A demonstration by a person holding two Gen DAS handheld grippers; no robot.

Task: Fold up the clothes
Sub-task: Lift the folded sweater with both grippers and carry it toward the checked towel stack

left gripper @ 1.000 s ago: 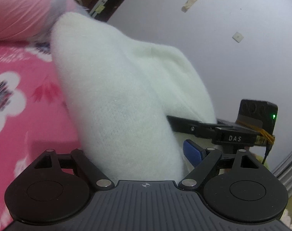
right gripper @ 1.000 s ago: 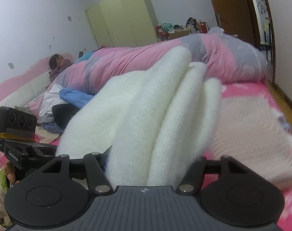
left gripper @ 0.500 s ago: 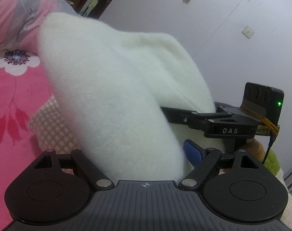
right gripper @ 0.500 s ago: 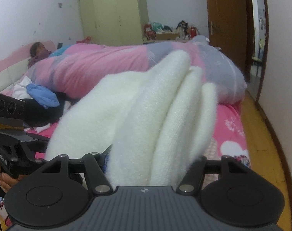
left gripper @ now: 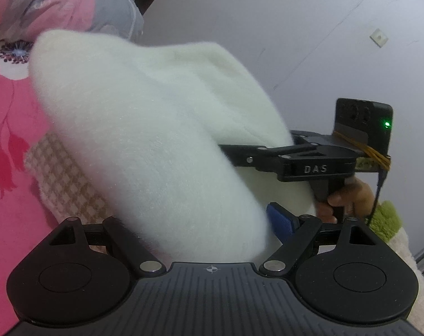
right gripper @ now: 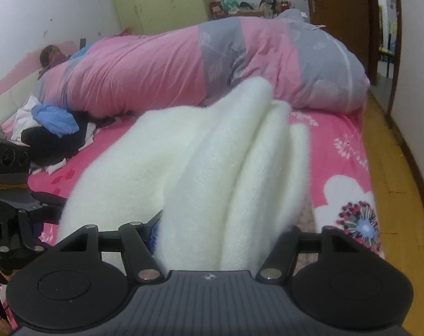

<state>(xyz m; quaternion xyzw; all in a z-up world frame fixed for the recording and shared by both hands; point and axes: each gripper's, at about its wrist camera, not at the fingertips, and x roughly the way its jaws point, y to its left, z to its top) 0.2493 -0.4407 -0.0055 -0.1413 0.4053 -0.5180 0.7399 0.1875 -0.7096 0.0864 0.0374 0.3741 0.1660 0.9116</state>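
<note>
A thick white fluffy garment [left gripper: 156, 140] hangs bunched between both grippers, lifted over the pink flowered bedsheet [left gripper: 10, 140]. My left gripper [left gripper: 209, 224] is shut on one thick fold; its fingertips are buried in the cloth and only a blue pad [left gripper: 279, 221] shows. In the right wrist view the same garment [right gripper: 212, 168] rises in several folds out of my right gripper [right gripper: 220, 235], which is shut on it. The right gripper [left gripper: 240, 154] also shows in the left wrist view, held by a hand [left gripper: 346, 196]. A beige checkered garment [left gripper: 66, 179] lies flat below.
A rolled pink and grey duvet [right gripper: 212, 61] lies across the bed, with a person [right gripper: 51, 56] lying at its far end. A heap of blue and black clothes [right gripper: 55, 123] sits at the left. A wooden floor [right gripper: 402, 196] runs along the bed's right edge.
Both grippers have carried the white garment sideways and a little lower over the bed. The beige checkered garment has come into view beneath it. Both grips are unchanged.
</note>
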